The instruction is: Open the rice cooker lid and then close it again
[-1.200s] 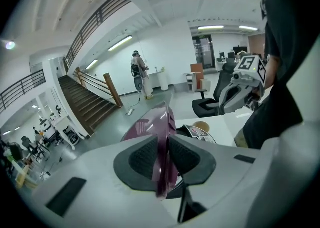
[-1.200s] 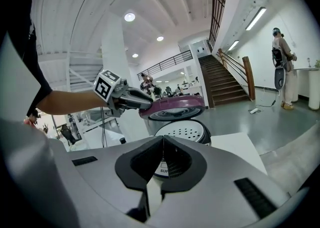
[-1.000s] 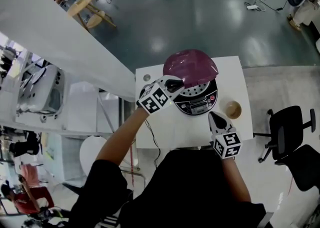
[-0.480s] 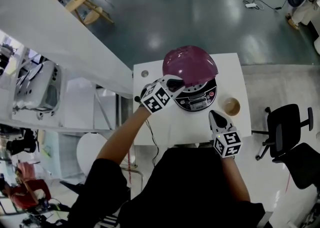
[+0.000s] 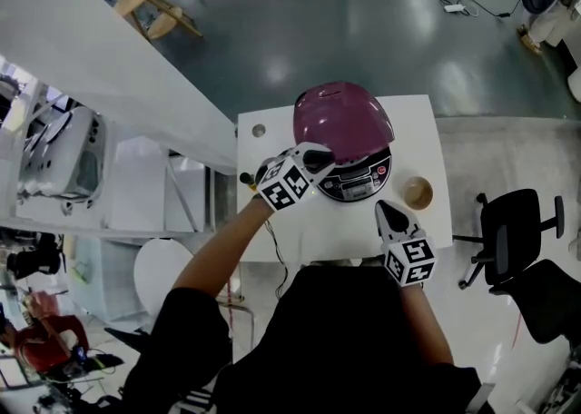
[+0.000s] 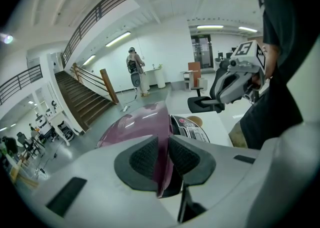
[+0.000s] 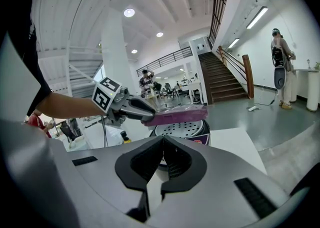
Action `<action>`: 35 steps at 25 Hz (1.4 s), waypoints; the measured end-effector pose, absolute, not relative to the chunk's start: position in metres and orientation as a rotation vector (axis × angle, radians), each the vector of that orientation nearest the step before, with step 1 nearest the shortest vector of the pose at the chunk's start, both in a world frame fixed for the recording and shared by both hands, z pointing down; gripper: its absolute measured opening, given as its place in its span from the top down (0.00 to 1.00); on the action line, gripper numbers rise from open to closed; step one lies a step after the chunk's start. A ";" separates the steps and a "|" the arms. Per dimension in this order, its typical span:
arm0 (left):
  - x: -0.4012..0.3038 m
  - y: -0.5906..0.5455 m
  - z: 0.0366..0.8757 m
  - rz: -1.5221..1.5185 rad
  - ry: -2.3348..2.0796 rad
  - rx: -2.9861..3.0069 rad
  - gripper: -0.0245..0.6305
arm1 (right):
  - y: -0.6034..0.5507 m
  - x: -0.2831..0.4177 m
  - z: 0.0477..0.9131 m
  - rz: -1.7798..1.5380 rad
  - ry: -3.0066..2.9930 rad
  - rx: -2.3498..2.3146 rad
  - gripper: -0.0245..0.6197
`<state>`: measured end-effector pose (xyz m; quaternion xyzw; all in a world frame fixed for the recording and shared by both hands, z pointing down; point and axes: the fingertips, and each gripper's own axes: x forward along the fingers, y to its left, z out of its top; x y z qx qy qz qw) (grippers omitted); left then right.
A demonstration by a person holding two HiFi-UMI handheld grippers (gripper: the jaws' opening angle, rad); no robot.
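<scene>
A rice cooker [image 5: 360,176] with a dark body and a control panel stands on a white table [image 5: 300,226]. Its purple lid [image 5: 343,120] is partly raised and tilts over the pot. My left gripper [image 5: 318,160] is shut on the lid's front edge; in the left gripper view the lid [image 6: 136,126] runs between the two pads [image 6: 145,156]. In the right gripper view the lid [image 7: 180,116] hovers above the perforated inner plate [image 7: 181,128], with the left gripper [image 7: 134,108] clamped on its rim. My right gripper [image 5: 390,212] is shut on nothing, near the table's front edge.
A small tan bowl [image 5: 418,192] sits right of the cooker. A small round object [image 5: 259,131] lies at the table's far left corner. A cable hangs down off the table's front left. A black office chair [image 5: 510,231] stands to the right on the floor.
The left gripper has sunk a little with the lid, which now covers more of the cooker's top. The right gripper has stayed where it was.
</scene>
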<state>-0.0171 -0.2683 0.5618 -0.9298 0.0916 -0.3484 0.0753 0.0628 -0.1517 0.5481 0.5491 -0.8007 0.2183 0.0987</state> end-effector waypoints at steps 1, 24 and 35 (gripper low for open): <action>-0.017 -0.267 0.563 -1.047 0.275 -2.789 0.86 | -0.152 0.063 0.548 0.646 -2.370 1.622 0.96; -0.013 -0.251 0.596 -1.096 0.215 -2.846 0.87 | -0.163 0.060 0.559 0.684 -2.353 1.582 0.96; -0.012 -0.248 0.611 -1.108 0.156 -2.895 0.87 | -0.164 0.071 0.561 0.688 -2.316 1.600 0.96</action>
